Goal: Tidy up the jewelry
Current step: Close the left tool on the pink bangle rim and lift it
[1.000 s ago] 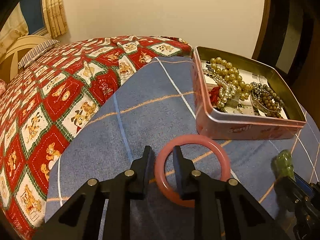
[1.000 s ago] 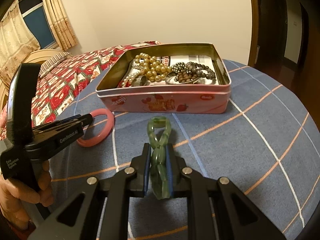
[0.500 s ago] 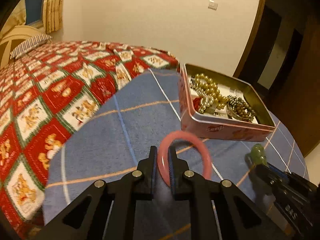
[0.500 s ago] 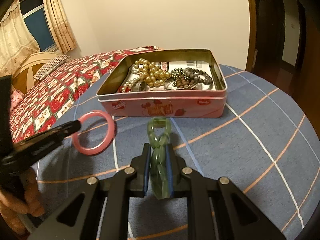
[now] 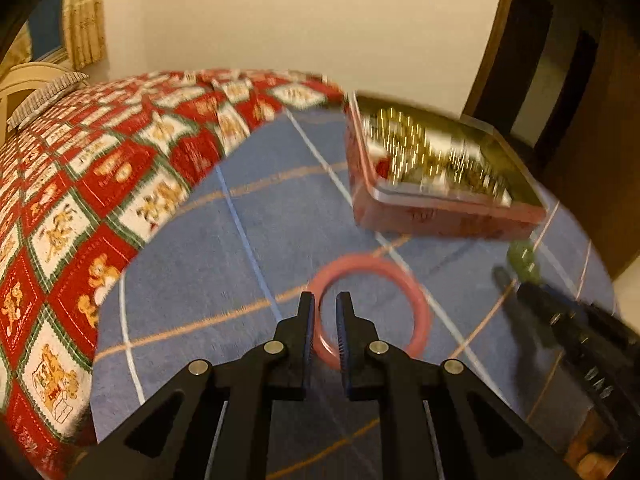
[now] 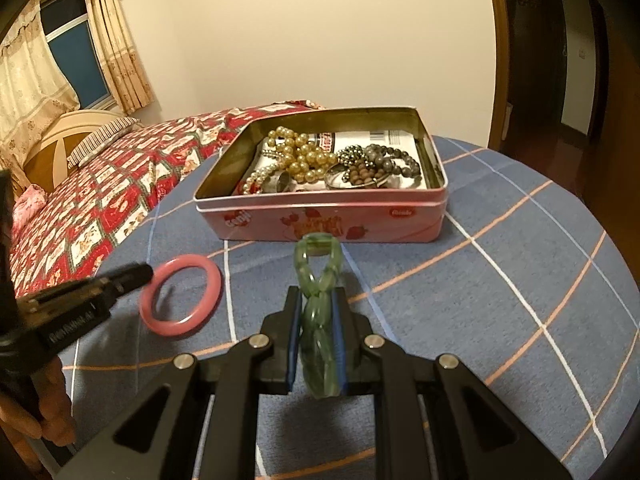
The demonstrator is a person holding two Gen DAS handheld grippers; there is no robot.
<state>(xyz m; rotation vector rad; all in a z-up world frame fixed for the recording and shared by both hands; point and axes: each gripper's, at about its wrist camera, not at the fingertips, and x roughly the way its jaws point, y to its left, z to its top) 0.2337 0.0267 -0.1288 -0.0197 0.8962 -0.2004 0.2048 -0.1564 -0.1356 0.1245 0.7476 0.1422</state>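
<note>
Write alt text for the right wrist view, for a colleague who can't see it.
The right gripper is shut on a green bracelet, just short of an open pink tin of bead jewelry on a blue plaid cloth. At left, the left gripper holds a pink bangle.

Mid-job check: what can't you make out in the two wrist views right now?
- Left wrist view: motion blur smears the tin's contents.
- Left wrist view: blur hides whether the pink bangle in the left gripper clears the cloth.
- Right wrist view: right gripper hides the green bracelet's lower end.
- Right wrist view: frame edge crops the left hand.
</note>
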